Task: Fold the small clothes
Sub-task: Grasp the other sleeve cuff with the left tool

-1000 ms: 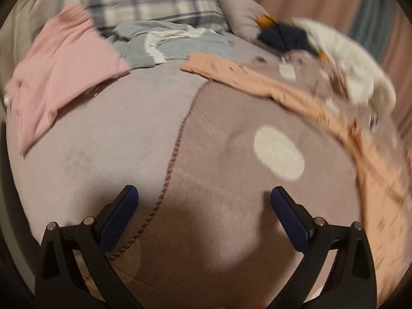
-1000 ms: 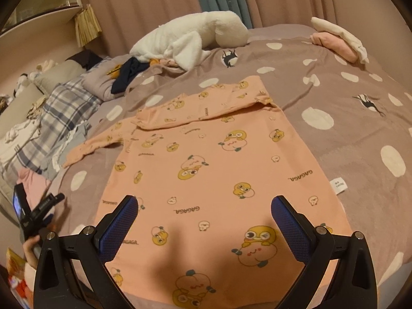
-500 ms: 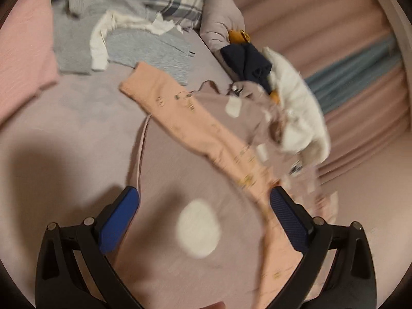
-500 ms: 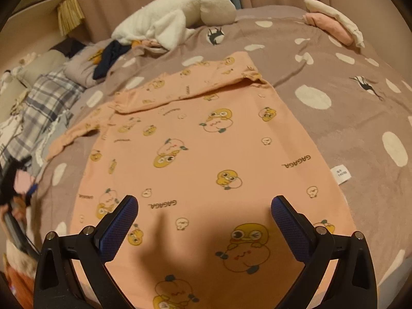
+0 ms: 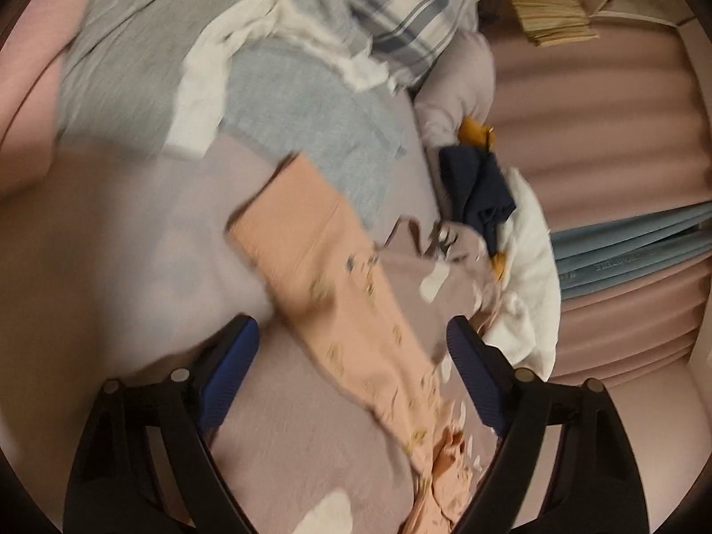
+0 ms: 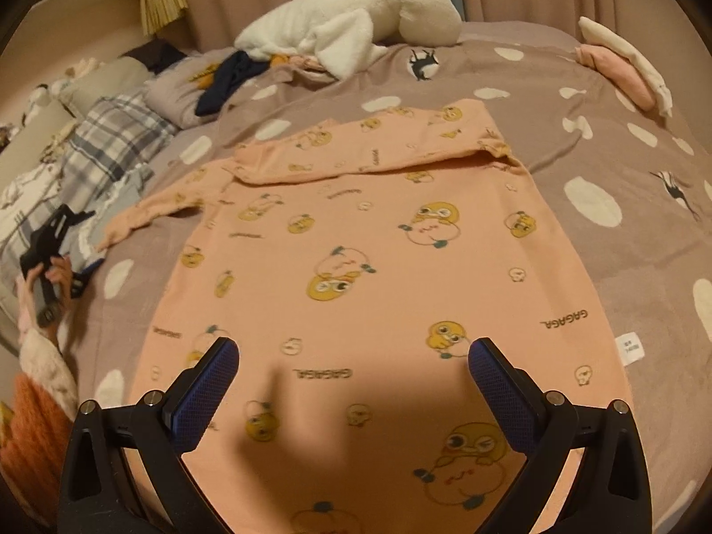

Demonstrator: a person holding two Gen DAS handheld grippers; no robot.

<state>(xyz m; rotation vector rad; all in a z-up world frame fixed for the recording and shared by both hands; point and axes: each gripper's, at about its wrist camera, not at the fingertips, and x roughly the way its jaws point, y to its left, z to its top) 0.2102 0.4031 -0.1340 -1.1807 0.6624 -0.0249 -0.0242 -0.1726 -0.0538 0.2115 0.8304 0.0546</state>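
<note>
A peach long-sleeve top [image 6: 378,267] with yellow cartoon prints lies flat on the mauve dotted bedspread [image 6: 600,142]. Its far sleeve is folded across the chest; its left sleeve [image 5: 329,293] stretches out to the left. My left gripper [image 5: 351,369] is open and empty, with that sleeve lying between and below its fingers. It also shows in the right wrist view [image 6: 53,231] at the left, near the sleeve's end. My right gripper [image 6: 353,382] is open and empty, above the top's lower hem.
Grey and white garments [image 5: 276,89] and a pink one [image 5: 22,102] lie beyond the sleeve. A plaid pillow [image 6: 111,142], a navy garment [image 6: 222,84] and a white plush [image 6: 351,22] are at the back. Folded pink and white clothes [image 6: 623,62] sit far right.
My left gripper has swung right and toward the outstretched peach sleeve, which now lies between its fingers. My right gripper has moved slightly closer over the top's hem. Both stay open.
</note>
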